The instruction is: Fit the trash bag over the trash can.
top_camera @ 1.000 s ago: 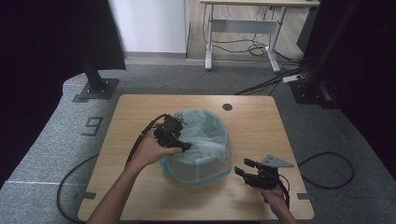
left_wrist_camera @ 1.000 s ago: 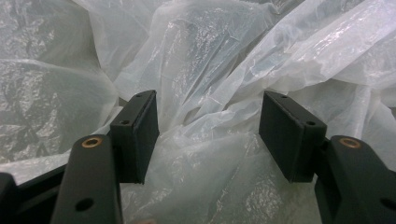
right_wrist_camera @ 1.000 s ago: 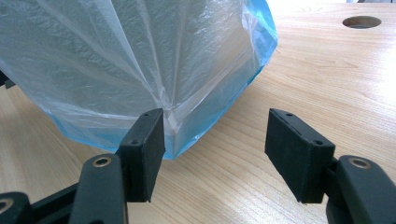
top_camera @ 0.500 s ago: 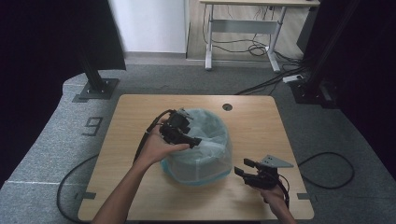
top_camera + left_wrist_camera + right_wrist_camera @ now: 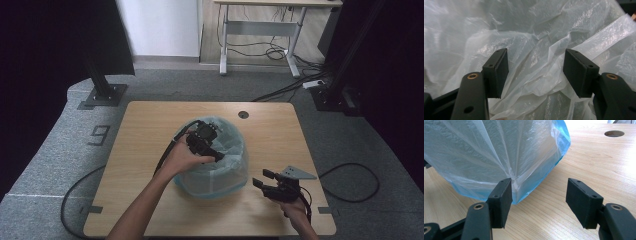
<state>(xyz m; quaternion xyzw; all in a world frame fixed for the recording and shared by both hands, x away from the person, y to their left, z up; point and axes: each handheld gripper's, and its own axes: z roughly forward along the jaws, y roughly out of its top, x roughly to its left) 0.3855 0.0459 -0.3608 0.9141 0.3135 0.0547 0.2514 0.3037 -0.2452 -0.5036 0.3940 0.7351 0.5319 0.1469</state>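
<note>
Since the earlier frames the left claw (image 5: pixel 218 156) has slid across the top of the bin (image 5: pixel 212 165), from its near-left rim in over the mouth, while the right claw (image 5: pixel 263 179) has kept its place on the surface (image 5: pixel 150 125). The left claw's jaws stand apart, released, with nothing pinched; in the left gripper view crumpled folds of the plastic liner (image 5: pixel 541 67) lie between and behind its pads (image 5: pixel 577 71), but the pads do not press on them. The right claw is likewise released and empty, low over the wood just beside the bin's base, where the right gripper view has the liner's blue edge (image 5: pixel 541 177) draped down to the surface.

The bin stands near the middle of the surface, with the liner pulled over its rim and reaching down its side.

The step in hand looks like working the liner inside the bin, either pressing it down or catching a fold. To do it well, the left claw should pick a single raised ridge of film, bring both pads square to it, and close gently so that the thin plastic does not tear or slip out. The right claw could steady the bin's wall, since so light a bin may tip or slide.

The bin's floor and how deep the liner reaches are hidden by the hand and the folds. Whether the film is one layer or several I cannot tell.
</note>
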